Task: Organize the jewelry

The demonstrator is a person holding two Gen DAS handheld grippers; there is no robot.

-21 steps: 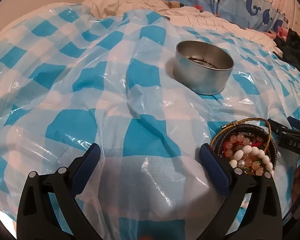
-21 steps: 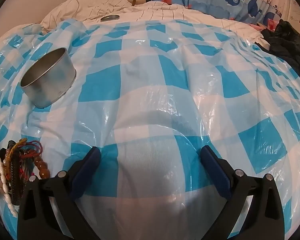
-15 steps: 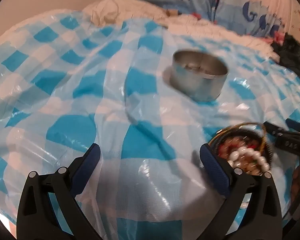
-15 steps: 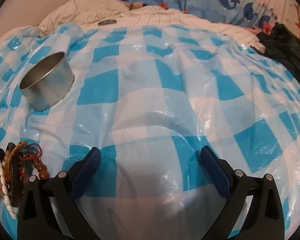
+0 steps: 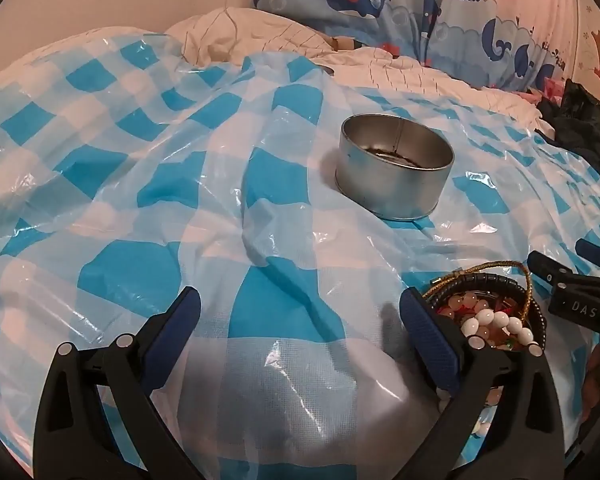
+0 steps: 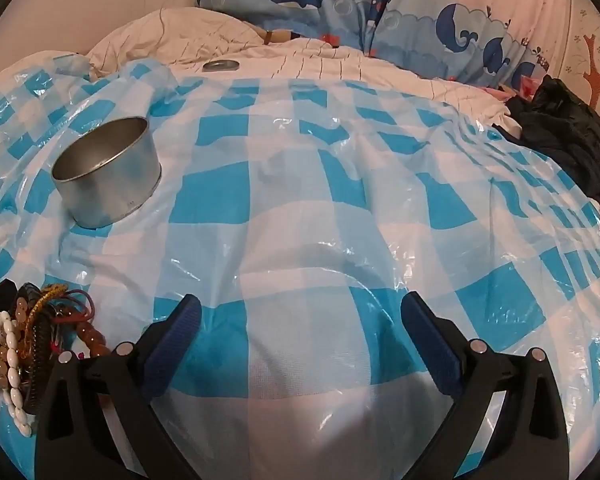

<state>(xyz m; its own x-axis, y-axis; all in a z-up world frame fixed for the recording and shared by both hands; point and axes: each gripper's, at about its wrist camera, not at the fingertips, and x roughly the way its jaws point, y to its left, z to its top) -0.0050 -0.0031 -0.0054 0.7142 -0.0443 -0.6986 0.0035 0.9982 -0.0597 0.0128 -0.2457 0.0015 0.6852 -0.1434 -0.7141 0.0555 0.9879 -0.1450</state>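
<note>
A heap of bead bracelets and cords [image 5: 488, 316] lies on the blue-and-white checked plastic sheet [image 5: 140, 184], just right of my left gripper's right finger. The heap also shows at the lower left in the right wrist view [image 6: 32, 340]. A round metal tin [image 5: 394, 172] stands farther back, with something dark inside; it shows upper left in the right wrist view [image 6: 108, 172]. My left gripper [image 5: 300, 332] is open and empty over the sheet. My right gripper [image 6: 300, 336] is open and empty, to the right of the heap; its tip shows in the left wrist view [image 5: 560, 276].
The sheet covers a soft bed with wrinkles and folds. A white quilt [image 6: 300, 60] and whale-print pillows [image 6: 380, 8] lie at the back. A flat metal lid [image 6: 220, 66] rests on the quilt. Dark clothing [image 6: 568, 128] lies at the right edge.
Both cameras have tilted up and pulled back slightly, showing more of the pillows and wall. The jewelry and the tin have not moved. Both grippers stay open.
</note>
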